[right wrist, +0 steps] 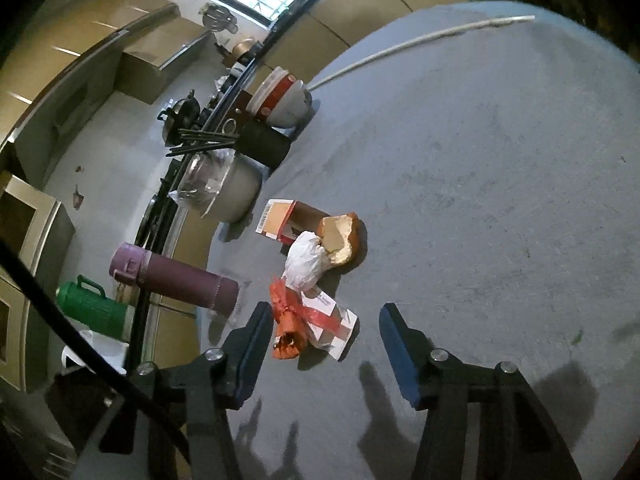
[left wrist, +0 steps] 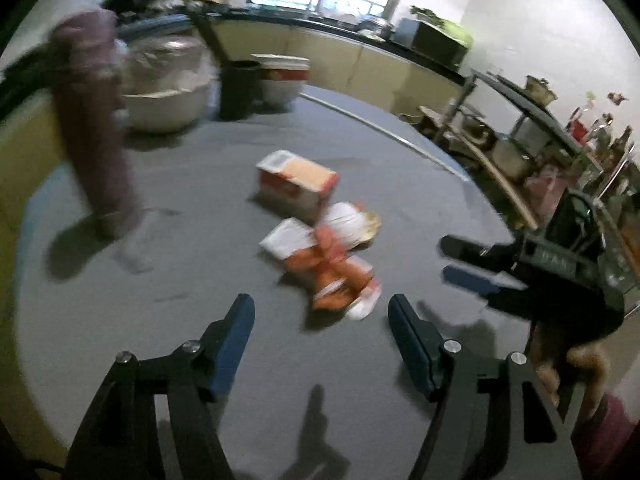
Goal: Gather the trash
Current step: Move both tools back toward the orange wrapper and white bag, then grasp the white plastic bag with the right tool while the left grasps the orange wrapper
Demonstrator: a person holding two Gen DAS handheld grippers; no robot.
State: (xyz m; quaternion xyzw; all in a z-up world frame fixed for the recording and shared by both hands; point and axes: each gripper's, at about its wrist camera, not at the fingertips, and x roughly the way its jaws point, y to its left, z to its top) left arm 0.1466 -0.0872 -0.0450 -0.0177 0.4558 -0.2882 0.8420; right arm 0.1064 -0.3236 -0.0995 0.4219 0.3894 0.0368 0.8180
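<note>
A small pile of trash lies on the grey round table: a red and cream carton, a crumpled orange wrapper on a flat white box, and white crumpled paper. My left gripper is open and empty, just short of the orange wrapper. My right gripper enters from the right, open. In the right wrist view my right gripper is open above the table, the orange wrapper and white box between its fingers. The white paper, a bread-like piece and the carton lie beyond.
A purple flask stands on the table's left side. A lidded pot, a black cup and a red and white bowl stand at the far edge. A green jug sits off the table. Shelves stand to the right.
</note>
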